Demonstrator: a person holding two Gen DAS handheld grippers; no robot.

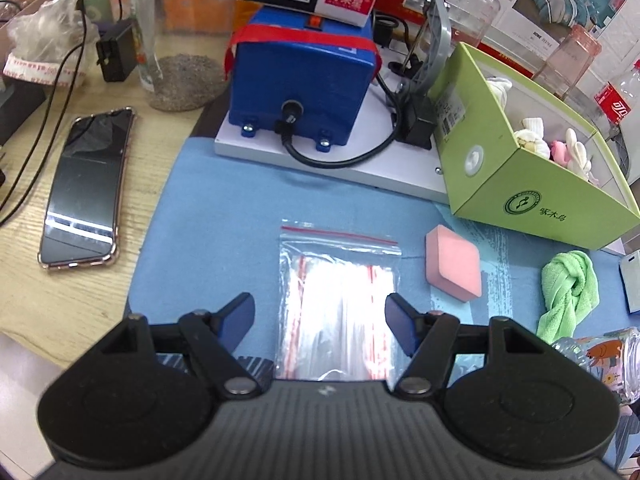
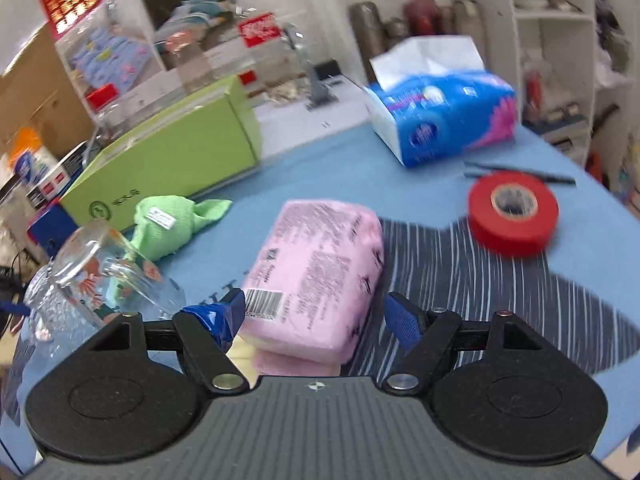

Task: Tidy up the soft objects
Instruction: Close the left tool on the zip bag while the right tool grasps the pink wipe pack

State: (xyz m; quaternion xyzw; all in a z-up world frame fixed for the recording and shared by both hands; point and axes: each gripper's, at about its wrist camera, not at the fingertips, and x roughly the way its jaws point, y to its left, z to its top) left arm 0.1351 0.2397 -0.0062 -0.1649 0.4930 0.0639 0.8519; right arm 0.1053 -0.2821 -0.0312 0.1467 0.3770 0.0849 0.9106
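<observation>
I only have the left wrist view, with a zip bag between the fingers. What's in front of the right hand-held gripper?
Observer: A pink pack lies between the fingers of the right hand-held gripper, which is open and not clamped on it.
Operator: Anything hard nearby?
Observer: A red tape roll lies flat to the right of the pack.
Operator: And further back?
Observer: A blue tissue pack sits behind, with a white tissue sticking up from its top.
</observation>
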